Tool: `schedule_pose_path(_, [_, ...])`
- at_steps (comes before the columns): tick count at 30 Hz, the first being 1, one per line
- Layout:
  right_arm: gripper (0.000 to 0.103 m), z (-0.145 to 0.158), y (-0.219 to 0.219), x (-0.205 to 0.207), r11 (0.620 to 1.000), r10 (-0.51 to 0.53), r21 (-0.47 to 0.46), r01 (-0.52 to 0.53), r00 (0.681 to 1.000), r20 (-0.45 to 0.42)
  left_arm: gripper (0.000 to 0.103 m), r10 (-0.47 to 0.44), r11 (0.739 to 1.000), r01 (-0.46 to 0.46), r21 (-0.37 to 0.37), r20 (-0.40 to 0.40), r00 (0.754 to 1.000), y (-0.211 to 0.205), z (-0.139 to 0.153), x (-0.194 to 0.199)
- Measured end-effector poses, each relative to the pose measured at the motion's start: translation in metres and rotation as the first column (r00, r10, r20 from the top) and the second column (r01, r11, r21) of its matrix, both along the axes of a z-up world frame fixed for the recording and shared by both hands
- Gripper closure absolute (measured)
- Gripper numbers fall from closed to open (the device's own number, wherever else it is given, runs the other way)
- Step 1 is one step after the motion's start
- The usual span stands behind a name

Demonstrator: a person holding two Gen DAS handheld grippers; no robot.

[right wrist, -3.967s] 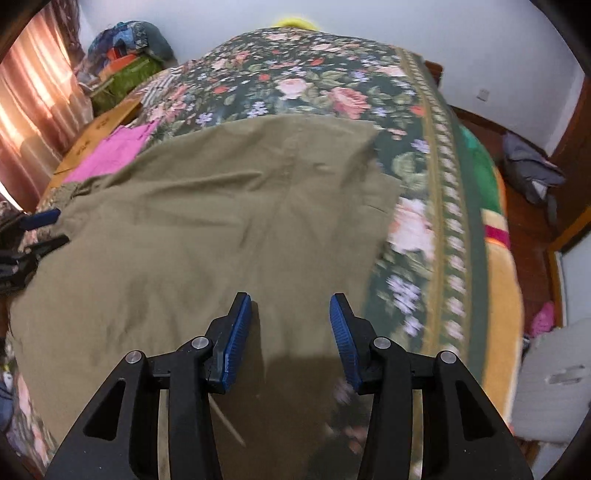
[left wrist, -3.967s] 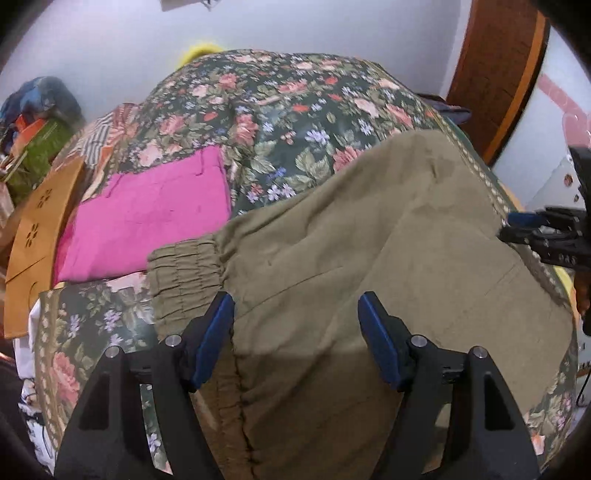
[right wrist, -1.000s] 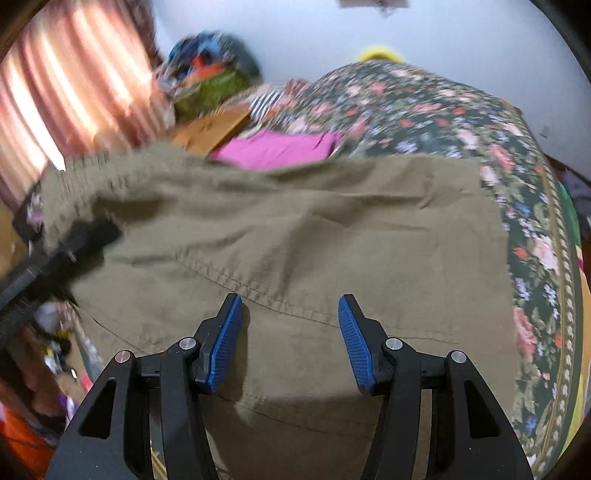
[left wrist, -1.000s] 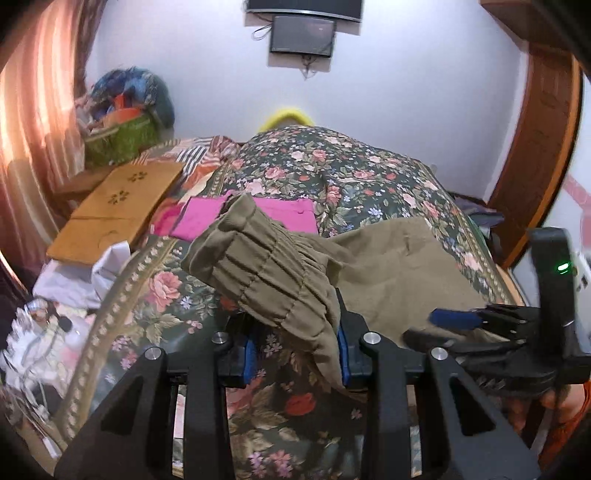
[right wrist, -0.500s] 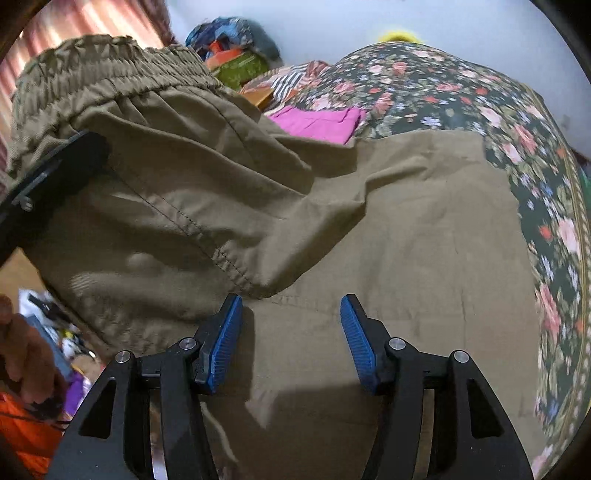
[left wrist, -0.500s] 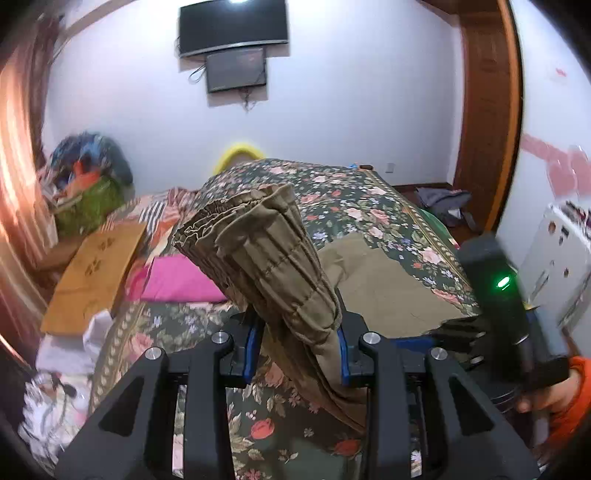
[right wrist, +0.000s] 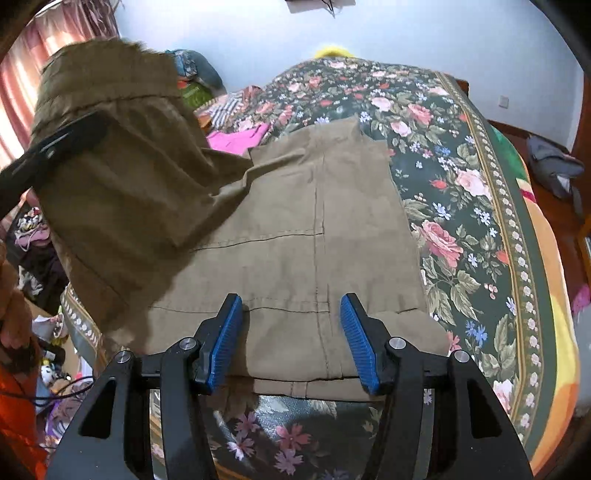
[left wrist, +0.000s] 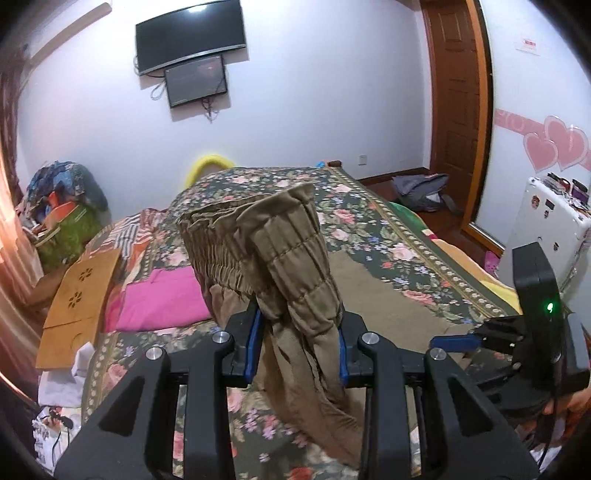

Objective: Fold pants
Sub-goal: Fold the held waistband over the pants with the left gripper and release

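We see the left gripper (left wrist: 297, 345) clamped on the pants (right wrist: 295, 236) just below the elastic waistband (left wrist: 266, 251), blue pads pressed into bunched olive cloth, with the waistband standing up above the fingers and the rest of that end hanging down past them toward the bed (left wrist: 388, 236). The right gripper (right wrist: 291, 341) has its fingers spread wide, nothing between them, hovering over the near hem of the pants, which lie flat on the floral cover; we cannot tell if its pads touch the cloth. In the right view the lifted end is raised at upper left, with one dark finger of the left gripper across it, blurred. Around: a pink cloth (left wrist: 159, 299) beside the pants on the bed, a wooden board (left wrist: 79, 295) at the bed's left edge, a TV (left wrist: 190, 35) on the far wall, a door (left wrist: 458, 96) at right, a grey bag (left wrist: 421, 190) on the floor. The lifted cloth hides part of the pink cloth and the bed's left side in the right view. The right gripper's lower body is cut off in the left view.
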State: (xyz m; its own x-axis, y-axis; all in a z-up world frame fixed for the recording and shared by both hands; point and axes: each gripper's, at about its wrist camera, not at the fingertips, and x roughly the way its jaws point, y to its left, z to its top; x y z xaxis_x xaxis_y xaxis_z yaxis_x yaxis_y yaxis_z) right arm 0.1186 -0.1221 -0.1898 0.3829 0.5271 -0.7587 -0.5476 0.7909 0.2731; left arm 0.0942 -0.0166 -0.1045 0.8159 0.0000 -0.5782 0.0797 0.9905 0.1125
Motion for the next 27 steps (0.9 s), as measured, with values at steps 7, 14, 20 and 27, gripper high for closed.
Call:
schedule_pose_path(7, [0.05,0.008,-0.02,0.003,0.999,-0.017,0.027,0.017,1.0,0.004,0.075,-0.052,0.998,0.051,-0.027,-0.044,0.998,-0.022,-0.004,0.015])
schedule_pose_path(14, [0.05,-0.001,-0.057,0.01,0.994,-0.101,0.034,0.102,0.994,-0.031,0.077,-0.114,0.992,0.109,-0.057,-0.085,0.99,-0.046,-0.011,0.028])
schedule_pose_path(20, [0.05,-0.015,-0.057,0.011,0.992,-0.104,0.059,0.107,0.993,-0.063,0.078,-0.161,0.986,0.156,-0.051,-0.118,0.98,-0.069,-0.018,0.038])
schedule_pose_path(27, [0.05,-0.017,-0.06,0.013,0.991,-0.096,0.089,0.103,0.993,-0.075,0.078,-0.225,0.974,0.213,-0.078,-0.217,0.95,-0.089,-0.044,0.05])
